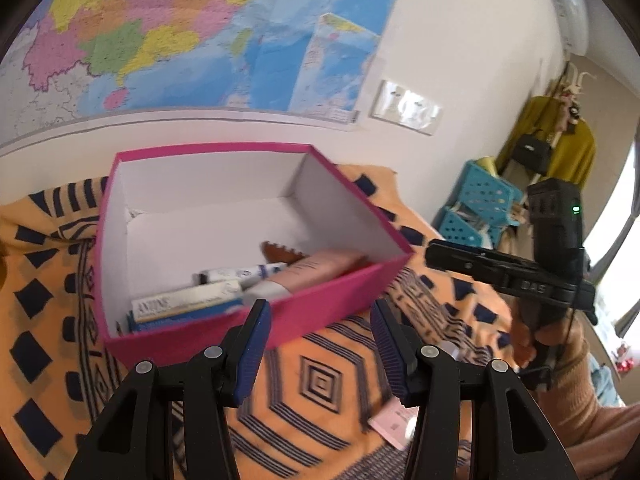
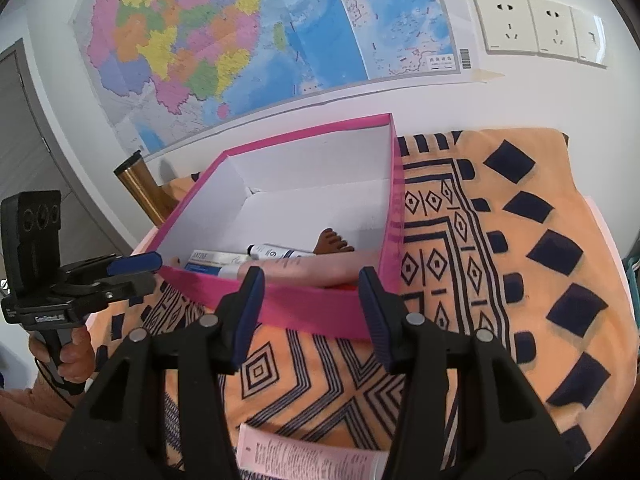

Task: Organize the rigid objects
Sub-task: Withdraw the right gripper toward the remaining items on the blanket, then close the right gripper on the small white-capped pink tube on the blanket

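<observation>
A pink box [image 1: 332, 300] with a white inside stands on the orange patterned cloth [image 1: 320, 380]. It holds a white-and-blue carton [image 1: 188, 304], a white tube [image 1: 240, 274], a pink tube [image 1: 316, 270] and a brown comb [image 1: 280, 252]. My left gripper [image 1: 318, 352] is open and empty just in front of the box. My right gripper [image 2: 312, 312] is open and empty at the box's near wall [image 2: 304, 308]. A pink tube [image 2: 304, 458] lies on the cloth below the right gripper; it also shows in the left wrist view [image 1: 394, 426]. The left gripper shows in the right wrist view [image 2: 132, 272].
A wall map [image 2: 260, 40] and wall sockets [image 2: 536, 28] are behind the table. A brass cylinder [image 2: 140, 188] stands left of the box. Blue plastic baskets [image 1: 476, 208] and a coat rack [image 1: 560, 148] are at the right of the room.
</observation>
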Available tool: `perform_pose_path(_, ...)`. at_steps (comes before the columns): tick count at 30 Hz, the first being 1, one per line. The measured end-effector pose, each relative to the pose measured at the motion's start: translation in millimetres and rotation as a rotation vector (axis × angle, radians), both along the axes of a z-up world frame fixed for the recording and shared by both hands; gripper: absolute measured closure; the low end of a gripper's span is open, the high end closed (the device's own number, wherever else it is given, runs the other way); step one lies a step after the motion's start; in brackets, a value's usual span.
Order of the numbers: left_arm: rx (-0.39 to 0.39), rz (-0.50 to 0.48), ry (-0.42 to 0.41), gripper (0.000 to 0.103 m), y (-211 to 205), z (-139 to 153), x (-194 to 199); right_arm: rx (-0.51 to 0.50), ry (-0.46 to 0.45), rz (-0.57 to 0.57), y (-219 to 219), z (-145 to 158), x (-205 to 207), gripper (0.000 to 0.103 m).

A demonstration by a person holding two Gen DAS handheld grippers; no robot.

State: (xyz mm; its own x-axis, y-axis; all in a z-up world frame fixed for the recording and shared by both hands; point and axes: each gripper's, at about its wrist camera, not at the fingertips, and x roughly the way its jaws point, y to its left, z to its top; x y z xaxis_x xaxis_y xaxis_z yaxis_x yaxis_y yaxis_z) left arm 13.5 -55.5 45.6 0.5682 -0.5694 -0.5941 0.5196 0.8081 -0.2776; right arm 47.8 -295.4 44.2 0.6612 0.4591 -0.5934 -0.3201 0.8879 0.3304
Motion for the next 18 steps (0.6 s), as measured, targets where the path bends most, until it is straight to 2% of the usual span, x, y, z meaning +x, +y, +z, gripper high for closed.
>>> perform_pose_path(3,0.013,-0.045,0.014,0.051,-9.4,-7.5,-10.2,0.005,0.017,-0.015,-8.0,-6.2,-11.1,0.052)
perform_pose_path(8,0.059,-0.134,0.087,0.051,-32.5,-37.5,-20.1,-0.005,0.105,-0.062,-26.4,-34.0,-30.1,0.052)
perform_pose_path(13,0.089,-0.185,0.178,0.051,-51.5,-72.3,-21.9,0.006,0.214,-0.111,-48.3,-65.9,-55.8,0.052)
perform_pose_path(18,0.1,-0.208,0.222,0.051,-61.6,-89.5,-21.4,0.027,0.269,-0.127,-61.5,-79.5,-80.6,0.052)
